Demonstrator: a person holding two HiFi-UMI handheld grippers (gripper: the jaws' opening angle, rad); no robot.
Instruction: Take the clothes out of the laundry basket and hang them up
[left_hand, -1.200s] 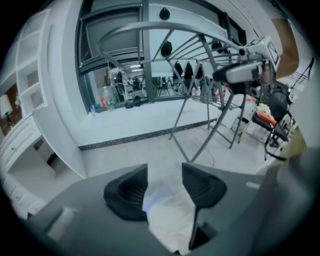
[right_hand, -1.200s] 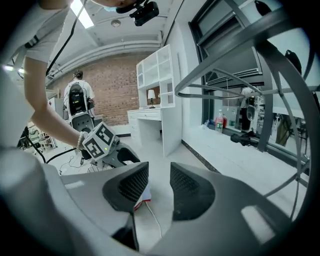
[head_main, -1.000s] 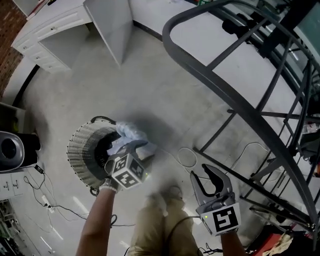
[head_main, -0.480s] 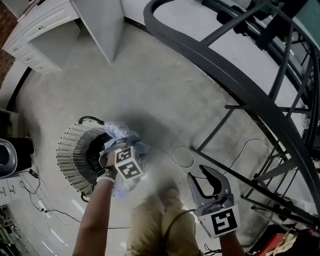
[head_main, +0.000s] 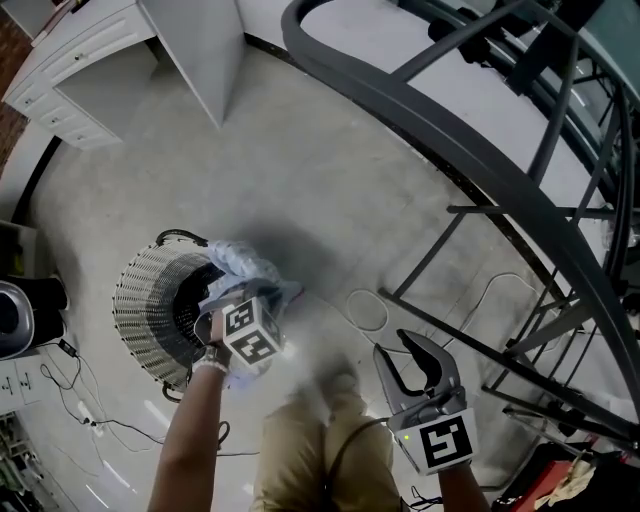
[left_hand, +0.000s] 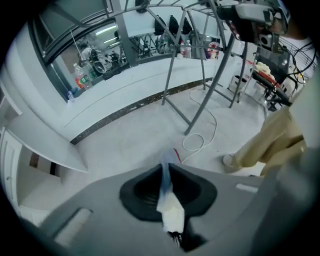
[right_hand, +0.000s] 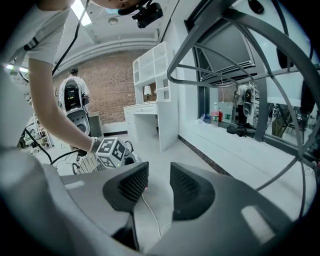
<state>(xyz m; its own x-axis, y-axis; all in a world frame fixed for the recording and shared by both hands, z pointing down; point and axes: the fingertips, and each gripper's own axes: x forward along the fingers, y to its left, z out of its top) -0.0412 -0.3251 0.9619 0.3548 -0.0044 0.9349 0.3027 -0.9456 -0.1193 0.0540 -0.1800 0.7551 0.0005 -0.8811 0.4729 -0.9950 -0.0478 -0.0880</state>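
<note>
One dark metal rack (head_main: 450, 140) is arching over the floor on the right. A wire basket (head_main: 140, 300) is standing at the left, with a pale cloth (head_main: 240, 265) bulging over its rim. The left gripper (left_hand: 167, 169) has just been closing its jaws and is pinching that cloth. The right gripper (right_hand: 159, 176) is hovering well apart, its jaws parted and empty.

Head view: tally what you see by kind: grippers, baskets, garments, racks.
grippers: 2 (left gripper, jaws just closed on the pale garment; right gripper open, empty)
laundry basket: 1
pale garment in view: 1
drying rack: 1
total: 5
</note>
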